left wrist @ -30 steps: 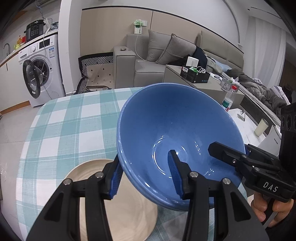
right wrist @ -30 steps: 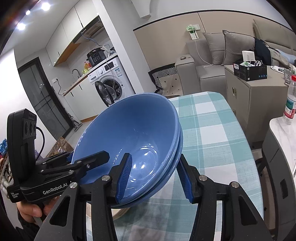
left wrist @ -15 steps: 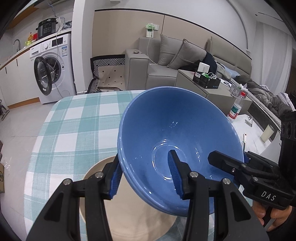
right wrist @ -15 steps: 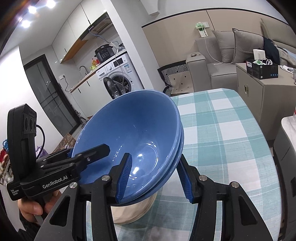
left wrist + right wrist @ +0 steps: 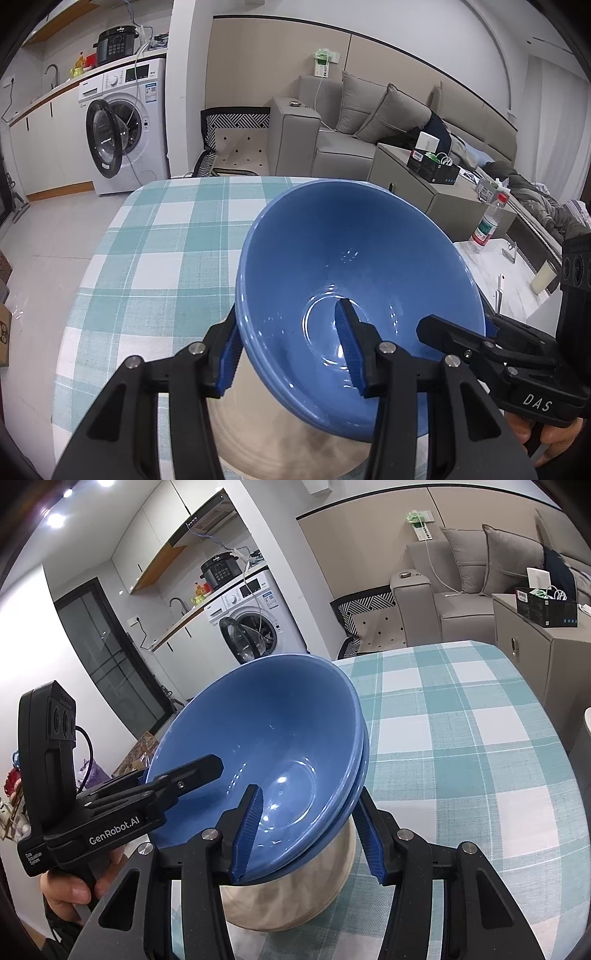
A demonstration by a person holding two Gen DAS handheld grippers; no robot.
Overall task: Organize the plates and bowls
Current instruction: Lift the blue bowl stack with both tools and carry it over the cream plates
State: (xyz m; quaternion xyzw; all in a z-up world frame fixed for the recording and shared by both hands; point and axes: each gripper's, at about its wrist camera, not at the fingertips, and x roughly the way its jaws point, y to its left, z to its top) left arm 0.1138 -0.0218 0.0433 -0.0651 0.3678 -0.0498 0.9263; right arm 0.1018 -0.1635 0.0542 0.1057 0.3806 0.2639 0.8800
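Two nested blue bowls (image 5: 354, 280) (image 5: 266, 738) hang tilted in the air, held from both sides. In the left wrist view my left gripper (image 5: 290, 350) is shut on their near rim, one pad inside and one outside. Across the stack my right gripper (image 5: 458, 326) clamps the opposite rim. The right wrist view shows the same hold: my right gripper (image 5: 308, 832) grips the near rim and my left gripper (image 5: 181, 771) bites the far-left rim. Just below the bowls a beige plate (image 5: 258, 424) (image 5: 295, 897) rests on the table, partly hidden by them.
The round table has a teal-and-white checked cloth (image 5: 166, 240) (image 5: 480, 738), bare beyond the plate. A white side table with a water bottle (image 5: 487, 225) stands to the right. Behind are a grey cabinet (image 5: 535, 646), a sofa (image 5: 332, 147) and a washing machine (image 5: 122, 136). A hand (image 5: 74, 890) holds each gripper.
Both grippers have carried the bowls sideways over the beige plate, which now lies right beneath them. The hold on both rims is unchanged.
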